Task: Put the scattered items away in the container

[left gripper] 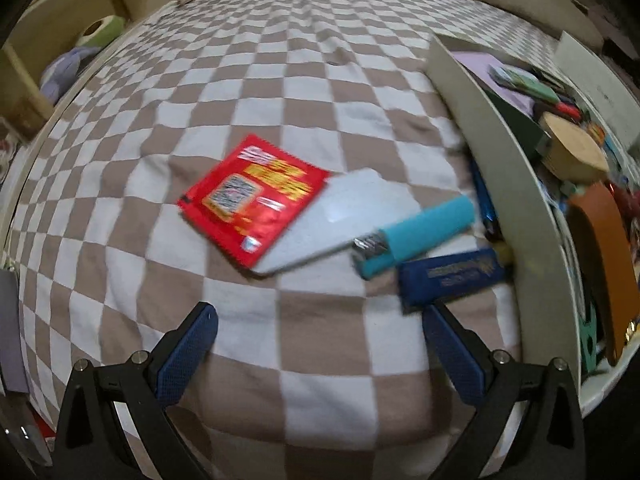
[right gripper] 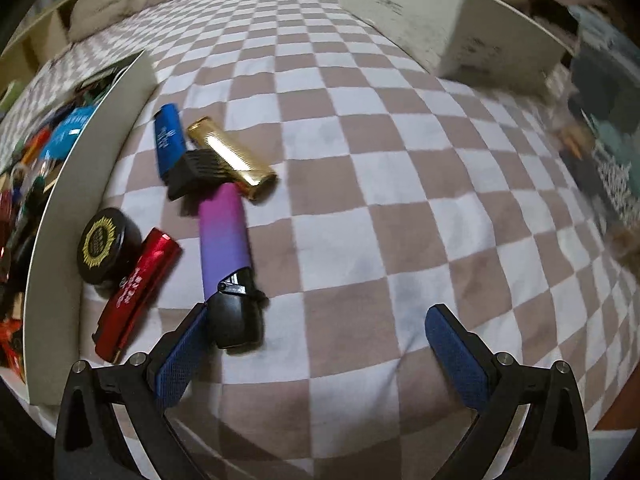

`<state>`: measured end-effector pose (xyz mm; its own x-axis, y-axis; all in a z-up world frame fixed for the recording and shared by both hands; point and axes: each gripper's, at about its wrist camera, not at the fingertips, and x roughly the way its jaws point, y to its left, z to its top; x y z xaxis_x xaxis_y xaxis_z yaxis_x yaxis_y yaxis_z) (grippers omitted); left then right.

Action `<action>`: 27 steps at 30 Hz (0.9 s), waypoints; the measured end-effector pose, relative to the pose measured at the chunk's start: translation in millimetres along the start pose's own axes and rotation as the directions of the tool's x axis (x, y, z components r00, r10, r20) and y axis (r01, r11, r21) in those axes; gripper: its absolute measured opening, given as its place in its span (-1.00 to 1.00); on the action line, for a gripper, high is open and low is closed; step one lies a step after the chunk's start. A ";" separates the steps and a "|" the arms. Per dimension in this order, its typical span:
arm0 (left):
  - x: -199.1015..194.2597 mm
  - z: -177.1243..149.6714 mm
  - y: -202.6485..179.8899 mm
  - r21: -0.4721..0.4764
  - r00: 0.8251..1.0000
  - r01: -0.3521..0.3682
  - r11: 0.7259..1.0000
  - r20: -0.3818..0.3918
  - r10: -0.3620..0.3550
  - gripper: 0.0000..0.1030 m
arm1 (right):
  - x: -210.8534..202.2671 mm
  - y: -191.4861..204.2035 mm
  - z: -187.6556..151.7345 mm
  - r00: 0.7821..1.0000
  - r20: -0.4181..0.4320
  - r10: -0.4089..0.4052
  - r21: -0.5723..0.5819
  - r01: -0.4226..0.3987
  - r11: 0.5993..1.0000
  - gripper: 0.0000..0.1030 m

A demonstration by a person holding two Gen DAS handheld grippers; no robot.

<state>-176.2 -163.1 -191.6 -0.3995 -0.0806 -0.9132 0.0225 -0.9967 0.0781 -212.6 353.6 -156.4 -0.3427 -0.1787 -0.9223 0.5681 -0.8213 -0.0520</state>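
Note:
In the left wrist view my left gripper [left gripper: 320, 320] hangs open over the checked bedspread. Ahead of it lie a red sachet [left gripper: 256, 196] overlapping a white flat packet [left gripper: 340, 216], a teal lighter [left gripper: 420, 236] and a dark blue lighter [left gripper: 452, 280]. The white container [left gripper: 508, 184], full of items, stands at the right. In the right wrist view my right gripper [right gripper: 320, 320] is open too. A purple-pink torch lighter [right gripper: 228, 248] lies with its black head by the left finger. Beyond are a gold lighter [right gripper: 232, 158], a blue lighter [right gripper: 170, 142], a red lighter [right gripper: 136, 292] and a black round tin [right gripper: 108, 244] beside the container wall [right gripper: 76, 184].
A wooden shelf unit [left gripper: 60, 20] with a tape roll stands at the far left. A white box [right gripper: 448, 20] sits at the back right of the bed, with blurred clutter [right gripper: 600, 140] to its right. Open checked cloth stretches across the middle.

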 end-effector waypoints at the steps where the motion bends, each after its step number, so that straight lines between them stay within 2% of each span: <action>1: 1.0 1.8 6.0 -0.021 1.000 -0.020 1.000 0.008 0.020 1.00 | -0.4 -0.7 -0.1 1.000 0.001 -0.003 0.003 0.003 1.000 1.00; 3: 2.6 4.2 17.9 -0.061 0.998 -0.053 0.997 0.016 0.054 1.00 | -1.5 -0.2 -1.0 1.000 0.003 -0.016 -0.001 0.016 1.000 1.00; 6: -1.0 5.7 28.0 -0.100 1.000 -0.013 0.995 0.017 0.015 1.00 | -2.9 -1.1 -1.1 1.000 0.004 -0.019 0.002 0.019 1.000 1.00; 9: -10.0 11.8 23.8 -0.125 0.996 0.090 0.988 0.033 -0.086 1.00 | -1.0 -3.0 0.2 1.000 -0.002 -0.012 0.007 0.012 1.000 1.00; 11: -16.9 17.9 8.4 -0.107 0.991 0.134 0.985 0.041 -0.131 1.00 | -1.0 5.2 -1.8 1.000 -0.003 -0.014 0.005 0.014 1.000 1.00; 14: -17.6 26.9 -27.7 -0.004 0.993 0.117 0.993 0.025 -0.117 1.00 | -0.3 2.9 0.1 1.000 -0.001 -0.010 0.007 0.010 1.000 1.00; 17: -13.7 29.2 -45.9 0.116 0.996 0.092 0.989 0.002 -0.093 1.00 | 1.7 -0.3 4.9 1.000 -0.002 -0.007 0.007 0.007 1.000 1.00; 20: -5.9 30.1 -57.9 0.244 0.997 0.073 0.967 0.013 -0.078 1.00 | 1.9 -0.8 5.6 1.000 -0.002 -0.006 0.008 0.006 1.000 1.00; 23: -8.5 22.2 -64.5 0.365 0.996 0.063 0.929 0.039 -0.083 1.00 | 5.7 -3.0 9.3 1.000 -0.005 -0.006 0.007 0.006 1.000 1.00; 24: -9.2 19.7 -63.2 0.387 0.995 0.087 0.918 0.018 -0.101 0.86 | 6.1 -2.7 9.4 1.000 -0.006 -0.007 0.006 0.007 1.000 1.00; 25: -9.1 18.7 -62.8 0.408 0.993 0.108 0.907 -0.006 -0.116 0.62 | 6.1 -2.4 9.3 1.000 -0.007 -0.008 0.004 0.008 1.000 1.00; 27: -12.3 18.8 -63.4 0.447 0.994 0.097 0.889 0.000 -0.108 0.48 | 6.2 -1.2 9.2 1.000 -0.008 -0.009 0.004 0.009 1.000 1.00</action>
<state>-189.9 -98.7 -177.8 -0.4001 0.0280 -0.9161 -0.4284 -0.8893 0.1599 -222.2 348.5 -158.6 -0.3419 -0.1676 -0.9247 0.5624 -0.8248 -0.0585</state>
